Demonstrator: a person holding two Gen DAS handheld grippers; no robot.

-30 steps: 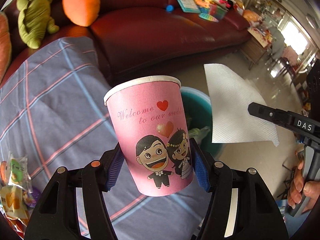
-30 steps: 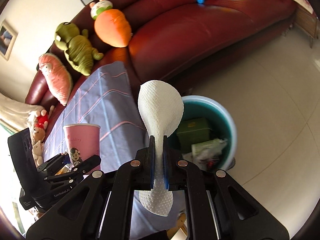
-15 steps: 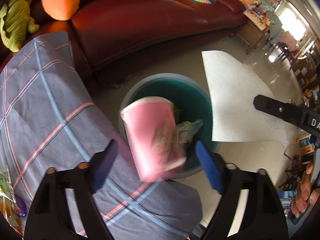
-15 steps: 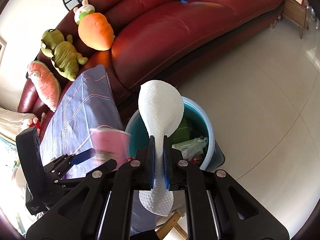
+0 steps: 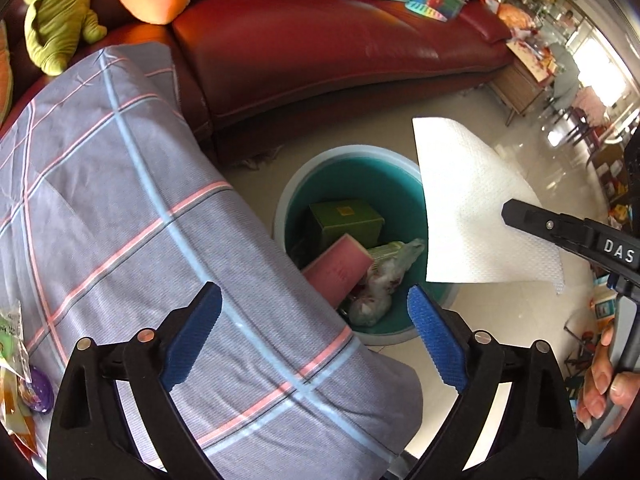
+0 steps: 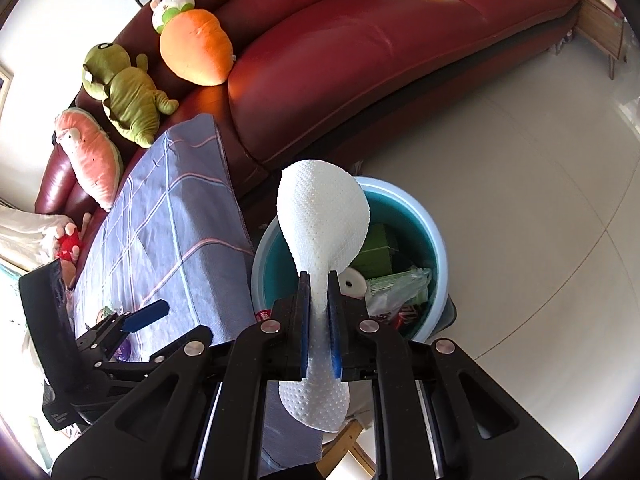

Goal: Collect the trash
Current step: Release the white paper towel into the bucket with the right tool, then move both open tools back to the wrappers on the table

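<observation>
My left gripper (image 5: 314, 328) is open and empty above the table edge, over a teal bin (image 5: 288, 196) on the floor. The pink paper cup (image 5: 336, 270) lies on its side in the bin beside a green box (image 5: 344, 220) and a plastic bag (image 5: 380, 280). My right gripper (image 6: 319, 308) is shut on a white paper towel (image 6: 324, 216), held above the bin (image 6: 438, 248). In the left wrist view the towel (image 5: 468, 216) hangs at the right from the right gripper (image 5: 568, 232). The left gripper (image 6: 136, 320) shows at the lower left of the right wrist view.
A table with a grey plaid cloth (image 5: 100, 200) stands left of the bin, with snack wrappers (image 5: 16, 360) at its left end. A dark red sofa (image 5: 320, 52) with plush toys (image 6: 196, 52) runs behind. Tiled floor (image 6: 520, 200) lies to the right.
My left gripper opened and let go of the pink cup, which fell into the bin. The right gripper kept its hold on the towel and stayed over the bin.
</observation>
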